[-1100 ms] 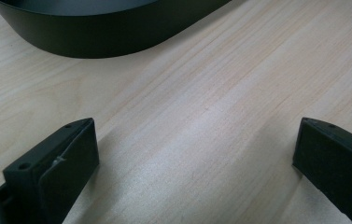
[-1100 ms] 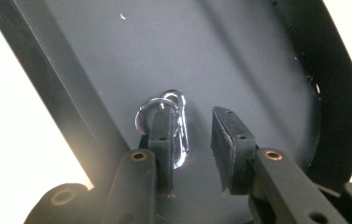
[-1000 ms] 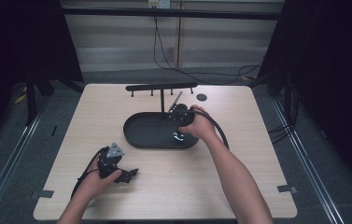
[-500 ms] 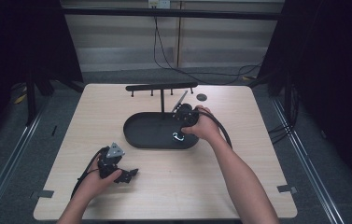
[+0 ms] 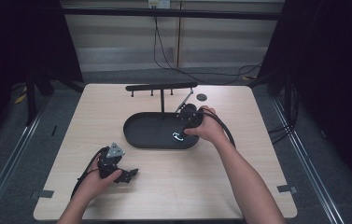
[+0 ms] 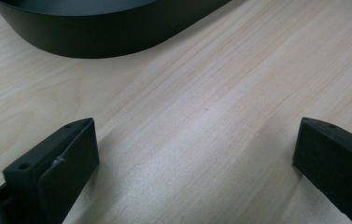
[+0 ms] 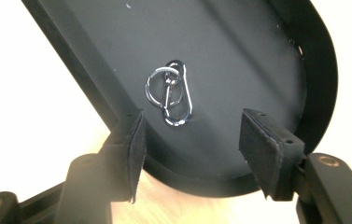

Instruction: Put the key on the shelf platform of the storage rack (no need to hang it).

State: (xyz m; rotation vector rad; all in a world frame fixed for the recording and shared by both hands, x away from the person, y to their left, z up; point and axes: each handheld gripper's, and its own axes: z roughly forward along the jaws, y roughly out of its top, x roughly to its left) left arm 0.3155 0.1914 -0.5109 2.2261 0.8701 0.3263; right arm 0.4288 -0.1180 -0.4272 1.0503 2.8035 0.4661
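From above, a black oval metal tray [image 5: 152, 135] sits near the middle of the pale wooden table [image 5: 239, 186]. Just behind the tray stands a black T-shaped rack [image 5: 161, 87], and a small dark disc [image 5: 202, 97] lies beyond the tray's right end. The right gripper [image 5: 188, 115] hangs over the tray's right end, held in the person's right hand [image 5: 207, 128]. A small shiny clip [image 5: 178, 136] glints on the tray floor just under that hand. The left gripper [image 5: 129, 175] rests low on the table in front of the tray's left end, well apart from it.

In the left gripper view, the two black jaws stand wide apart over bare wood, nothing between them, with the tray wall [image 6: 103, 32] ahead.

In the right gripper view, a silver carabiner clip with a key ring [image 7: 170, 92] lies flat on the tray floor, near its rounded end. The jaws have just been opening; they stand partly apart above and short of the clip, not touching it.
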